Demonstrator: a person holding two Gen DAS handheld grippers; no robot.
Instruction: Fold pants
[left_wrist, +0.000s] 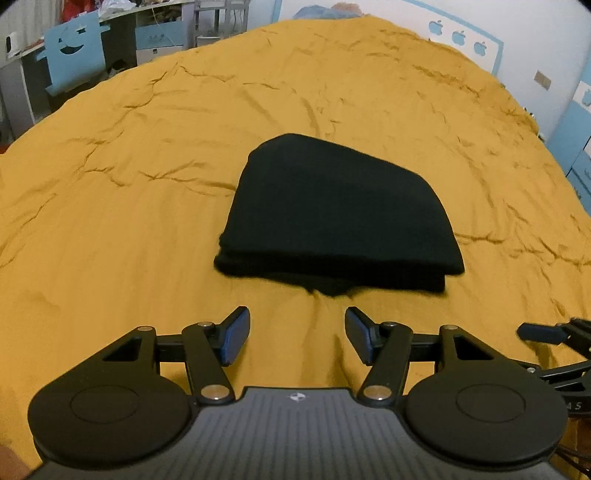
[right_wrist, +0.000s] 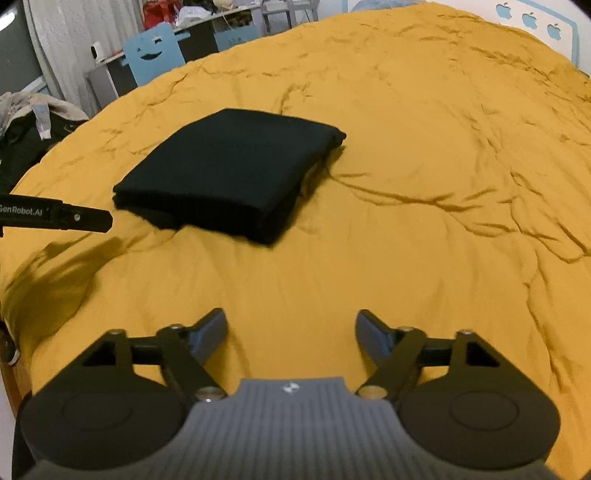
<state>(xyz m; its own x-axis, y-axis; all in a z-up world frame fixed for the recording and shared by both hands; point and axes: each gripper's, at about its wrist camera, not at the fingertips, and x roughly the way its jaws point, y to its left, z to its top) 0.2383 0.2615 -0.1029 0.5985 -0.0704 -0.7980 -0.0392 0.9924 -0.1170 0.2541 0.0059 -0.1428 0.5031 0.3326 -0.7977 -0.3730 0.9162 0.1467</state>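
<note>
A pair of black fabric pants (left_wrist: 338, 210), folded into a compact stack of several layers, lies flat on a wrinkled mustard-yellow bedspread (left_wrist: 122, 206) that fills most of both views. In the left wrist view the left gripper (left_wrist: 297, 338) hovers over bare bedspread just short of the stack's near edge, its 2 blue-padded fingers (left_wrist: 236, 338) spread apart with nothing between them; the pants sit straight ahead of it, a strip of yellow cloth separating the fingertips from the fabric. At the right edge of that view a dark fingertip of the right gripper (left_wrist: 541, 332) shows, too little to read on its own. In the right wrist view the right gripper (right_wrist: 290, 334) is also spread wide and holds nothing, and the pants (right_wrist: 229, 170) lie ahead and to its left, well apart from it. A black bar of the left gripper (right_wrist: 55, 218) reaches in from the left edge, ending beside the stack's near-left corner. A blue chair with a cut-out face (right_wrist: 153, 55) stands beyond the bed.
</note>
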